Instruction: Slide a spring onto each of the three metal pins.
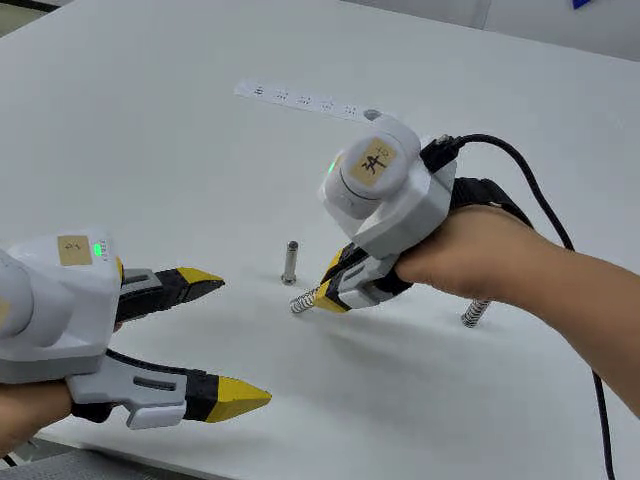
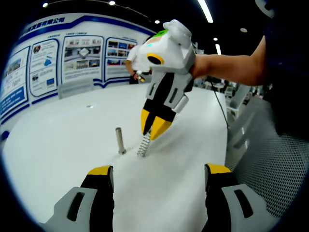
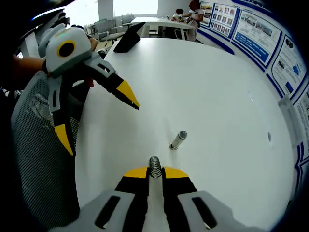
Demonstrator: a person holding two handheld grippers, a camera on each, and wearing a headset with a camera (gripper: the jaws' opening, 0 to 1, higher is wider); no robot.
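Note:
A short metal pin [image 1: 290,262] [image 2: 119,140] [image 3: 178,140] stands upright on the white table [image 1: 180,170]. My right gripper [image 1: 325,295] [image 3: 155,173] is shut on a small coil spring [image 1: 303,299] [image 2: 143,145] [image 3: 154,166], whose free end sticks out past the jaw tips, just right of the pin and near the tabletop. In the left gripper view the right gripper [image 2: 155,128] points down with the spring below it. My left gripper [image 1: 238,340] [image 2: 159,171] is open and holds nothing, at the near left, aimed toward the pin. A second spring [image 1: 476,313] lies on the table beside the right hand.
A white paper strip [image 1: 300,100] with printed marks lies further back on the table. A black cable [image 1: 540,205] runs from the right gripper over the forearm. The table's near edge [image 1: 120,455] is just below the left gripper. Poster walls and desks surround the bench.

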